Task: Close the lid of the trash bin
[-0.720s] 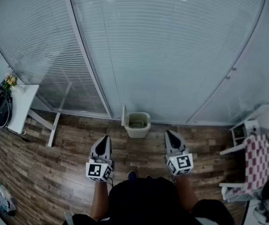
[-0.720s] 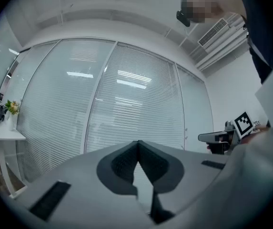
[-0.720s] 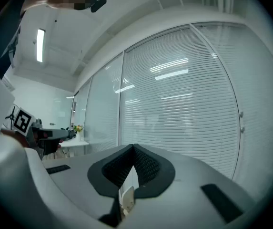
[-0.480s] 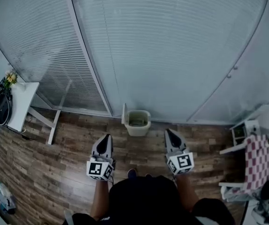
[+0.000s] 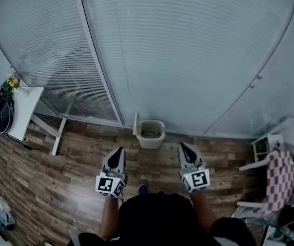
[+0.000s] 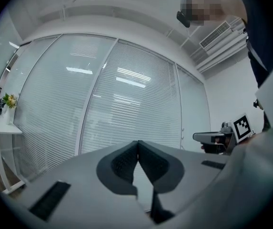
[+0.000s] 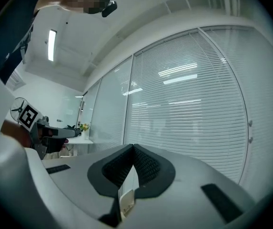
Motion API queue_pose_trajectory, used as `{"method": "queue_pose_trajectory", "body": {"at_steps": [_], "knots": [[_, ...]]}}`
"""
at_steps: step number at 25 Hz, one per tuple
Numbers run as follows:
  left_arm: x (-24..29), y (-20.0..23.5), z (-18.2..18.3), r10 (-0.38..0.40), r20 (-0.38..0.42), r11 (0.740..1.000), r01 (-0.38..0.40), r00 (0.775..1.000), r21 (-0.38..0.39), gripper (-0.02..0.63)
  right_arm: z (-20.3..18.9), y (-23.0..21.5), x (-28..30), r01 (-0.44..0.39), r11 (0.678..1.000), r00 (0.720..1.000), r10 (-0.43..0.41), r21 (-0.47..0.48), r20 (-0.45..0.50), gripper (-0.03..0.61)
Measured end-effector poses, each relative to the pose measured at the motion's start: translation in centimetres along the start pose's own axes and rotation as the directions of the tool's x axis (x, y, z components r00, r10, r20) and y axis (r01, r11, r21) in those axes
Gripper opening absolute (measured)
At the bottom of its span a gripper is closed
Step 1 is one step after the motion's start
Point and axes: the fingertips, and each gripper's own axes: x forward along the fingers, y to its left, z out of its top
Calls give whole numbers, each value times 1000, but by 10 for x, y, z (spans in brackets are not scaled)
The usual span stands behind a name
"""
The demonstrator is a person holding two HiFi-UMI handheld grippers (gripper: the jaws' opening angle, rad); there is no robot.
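Wooden floor (image 5: 75, 152) holds one trash bin (image 5: 151, 135) before two hand-held grippers (image 5: 118, 150) (image 5: 182, 145).

Changes we record, head view:
- Bin (image 5: 150, 134): a touch higher in frame than before.
- White table (image 5: 25, 111), far left of bin: risen slightly.
- Checked cloth (image 5: 281, 176), far right of bin: dropped slightly.

We read this as a small roll of our view around the bin.

trash bin (image 5: 151, 135) before glass wall (image 5: 188, 60), lid (image 5: 135, 126) at its left
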Motion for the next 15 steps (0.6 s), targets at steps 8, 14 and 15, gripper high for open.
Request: {"method": "queue_pose_trajectory", "body": {"at_steps": [8,14,15], "knots": [[7,-2,-2,-5,-18,999,6,1000,32,245,-21,-8,5,37,996,998,-32,80,-57,3],[13,-6,-5,-14,-27,998,16,1000,65,265,-32,-18,2,48,991,998,-42,123,-57,5],[14,-6,-6,-15,-33,997,17,999,71,267,-32,-19,2,52,991,997,-45,127,-56,3]]}}
